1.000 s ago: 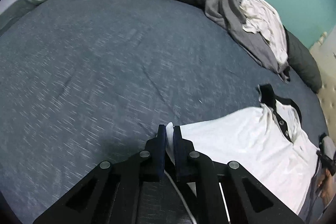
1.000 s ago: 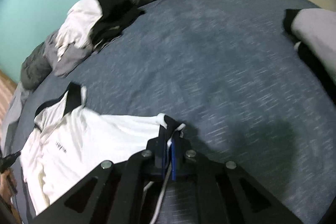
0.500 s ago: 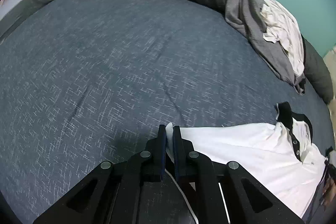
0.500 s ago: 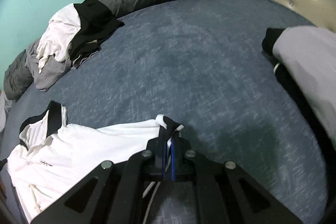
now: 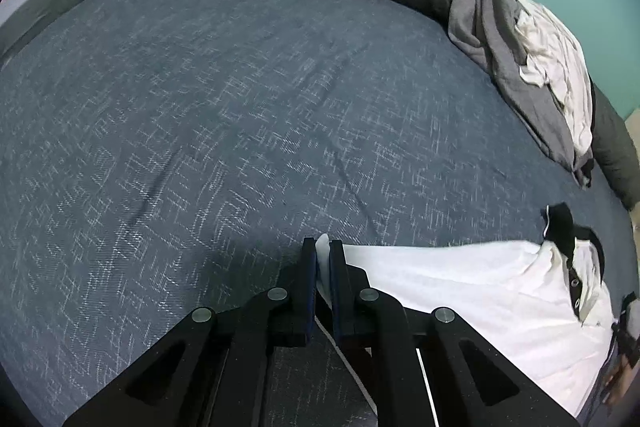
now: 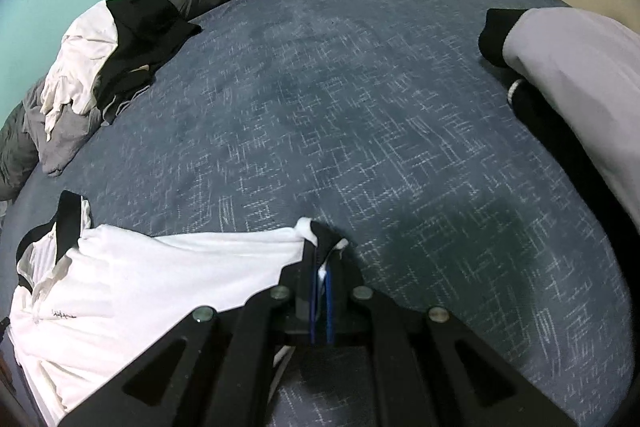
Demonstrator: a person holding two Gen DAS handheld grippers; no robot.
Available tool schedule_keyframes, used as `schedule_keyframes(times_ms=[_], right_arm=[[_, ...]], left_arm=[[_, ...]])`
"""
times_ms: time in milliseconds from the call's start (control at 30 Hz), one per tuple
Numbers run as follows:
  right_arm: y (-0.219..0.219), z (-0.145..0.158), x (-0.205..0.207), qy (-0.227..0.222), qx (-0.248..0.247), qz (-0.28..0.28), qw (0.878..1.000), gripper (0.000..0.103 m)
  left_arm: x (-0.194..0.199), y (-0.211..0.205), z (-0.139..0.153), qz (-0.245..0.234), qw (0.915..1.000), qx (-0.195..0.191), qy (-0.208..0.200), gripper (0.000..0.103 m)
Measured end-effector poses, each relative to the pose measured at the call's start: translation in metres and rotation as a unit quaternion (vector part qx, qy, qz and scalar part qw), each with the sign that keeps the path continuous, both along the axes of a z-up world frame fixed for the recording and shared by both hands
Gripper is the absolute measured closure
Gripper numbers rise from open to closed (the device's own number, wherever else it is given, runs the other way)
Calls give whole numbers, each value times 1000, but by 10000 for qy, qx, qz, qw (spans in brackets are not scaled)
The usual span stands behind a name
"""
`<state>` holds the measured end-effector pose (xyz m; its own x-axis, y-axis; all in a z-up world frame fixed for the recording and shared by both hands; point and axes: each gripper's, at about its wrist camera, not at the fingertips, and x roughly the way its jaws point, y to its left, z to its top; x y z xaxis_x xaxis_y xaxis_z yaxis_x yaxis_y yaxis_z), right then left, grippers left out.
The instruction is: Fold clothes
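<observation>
Both grippers, left gripper [image 5: 323, 251] and right gripper [image 6: 322, 259], are clamped on the white black-collared polo shirt [image 5: 472, 291] at lower frame, over the blue woven bedspread [image 5: 240, 131].

Small dark script on the white polo shirt [image 6: 132, 291] is illegible.

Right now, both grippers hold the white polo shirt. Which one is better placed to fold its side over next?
Probably the left gripper: it pinches a plain edge of the white polo shirt, whereas the right gripper grips a bunched, black-trimmed sleeve end.
</observation>
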<state>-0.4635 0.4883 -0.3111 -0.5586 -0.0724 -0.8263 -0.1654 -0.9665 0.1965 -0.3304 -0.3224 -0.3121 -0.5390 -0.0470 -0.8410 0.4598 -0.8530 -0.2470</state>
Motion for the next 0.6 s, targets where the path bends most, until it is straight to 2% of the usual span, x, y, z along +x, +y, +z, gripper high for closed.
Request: schedule_keyframes(times_ms=[233, 333, 367, 433, 467, 500, 533, 600], right_arm=[[0, -3, 5, 5, -16, -55, 10000, 100], [2, -3, 9, 0, -47, -46, 10000, 100], [-2, -3, 9, 5, -33, 75, 10000, 100], [-9, -2, 7, -15, -201, 398, 9990, 100], [-11, 0, 7, 19, -204, 511, 9985, 100], [-13, 2, 6, 22, -244, 584, 9980, 99], [-14, 4, 5, 3, -310, 628, 9975, 97], [-16, 8, 3, -14, -367, 690, 9969, 94]], left_arm=[[15, -8, -4, 68, 9999, 97, -19, 97], [12, -6, -10, -117, 9995, 250, -149, 97], [11, -2, -8, -183, 9996, 180, -153, 96], [8, 1, -4, -242, 9995, 116, -170, 92], [7, 1, -3, -247, 9994, 150, -188, 87], [6, 1, -1, -234, 9993, 129, -243, 80], [5, 1, 2, -197, 9993, 42, -316, 66], [6, 1, 10, -89, 9990, -140, -414, 63]])
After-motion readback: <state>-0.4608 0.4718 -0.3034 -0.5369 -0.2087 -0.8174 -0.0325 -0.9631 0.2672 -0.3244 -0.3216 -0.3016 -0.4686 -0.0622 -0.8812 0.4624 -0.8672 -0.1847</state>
